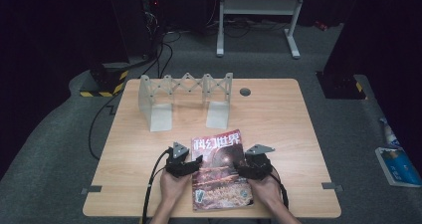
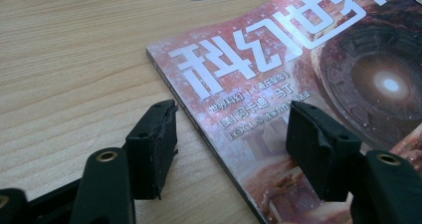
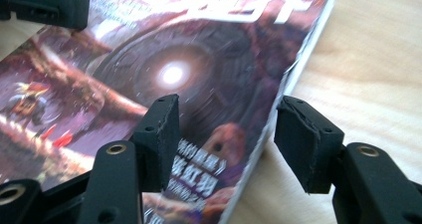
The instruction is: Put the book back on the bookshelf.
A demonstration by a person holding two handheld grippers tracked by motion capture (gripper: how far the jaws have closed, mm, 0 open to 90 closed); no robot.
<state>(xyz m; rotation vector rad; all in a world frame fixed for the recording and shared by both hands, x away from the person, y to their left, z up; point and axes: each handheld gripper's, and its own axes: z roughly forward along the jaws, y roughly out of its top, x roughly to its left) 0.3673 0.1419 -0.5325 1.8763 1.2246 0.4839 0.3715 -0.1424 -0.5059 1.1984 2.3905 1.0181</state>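
The surface (image 1: 278, 114) is a light wooden top standing on a grey carpet floor in a dark room. Nearest to the person, at the front edge, lies a magazine (image 1: 220, 169) flat on the wood — its cover is reddish and purple with big white characters at the far end and a round glowing shape in the middle. The left gripper (image 1: 195, 165) is at the left edge of the magazine, held by a hand that comes in from the bottom of the high view. In the left gripper view the jaws are spread apart on both sides of this edge: one pad (image 2: 154, 147) is over the bare wood, the other is over the cover, and neither presses on the magazine (image 2: 298, 84). The right gripper (image 1: 243, 167) is at the right edge in the same way. In the right gripper view its jaws are also released — one pad (image 3: 160, 139) stands over the cover, the other over the wood just beside the edge, and the magazine (image 3: 189, 64) is not clamped. In the upper left corner of that view a part of the left gripper (image 3: 47, 7) is seen across the cover. Farther back, well apart from the magazine, a pale folding book stand (image 1: 186, 97) with crossed bars stands upright, and to the right of it there is a small grey round cap (image 1: 245, 91) set in the wood.
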